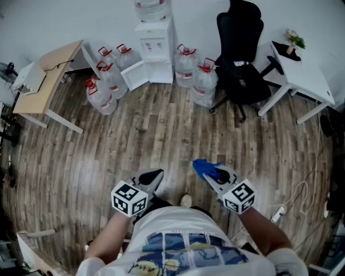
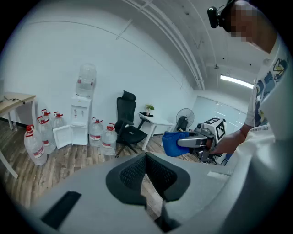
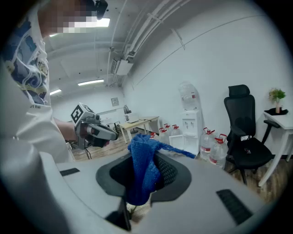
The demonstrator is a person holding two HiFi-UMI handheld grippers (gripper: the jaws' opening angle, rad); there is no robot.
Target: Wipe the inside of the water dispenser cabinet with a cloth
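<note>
In the head view the right tool (image 1: 215, 173) is clamped on a blue cloth (image 1: 205, 167) bunched at its tip, and the left tool (image 1: 153, 177) sits near it on its left. The water dispenser (image 1: 155, 48) stands far ahead of both, its lower cabinet door (image 1: 135, 75) swung open toward the left tool's side. The step in hand looks like the approach. It is best done by closing in and getting low so the right tool meets the opening squarely, keeping the grip firm. Large water bottles (image 1: 186, 66) flank the dispenser on the floor and another bottle (image 1: 152, 8) sits on top. I cannot tell how full they are, nor whether the cabinet holds anything. The left gripper view shows the left tool's jaws together with nothing between them, free to steady the door. The right gripper view shows the cloth pinched between the jaws with a loose tail flopping forward; spreading it would probably wipe better.
</note>
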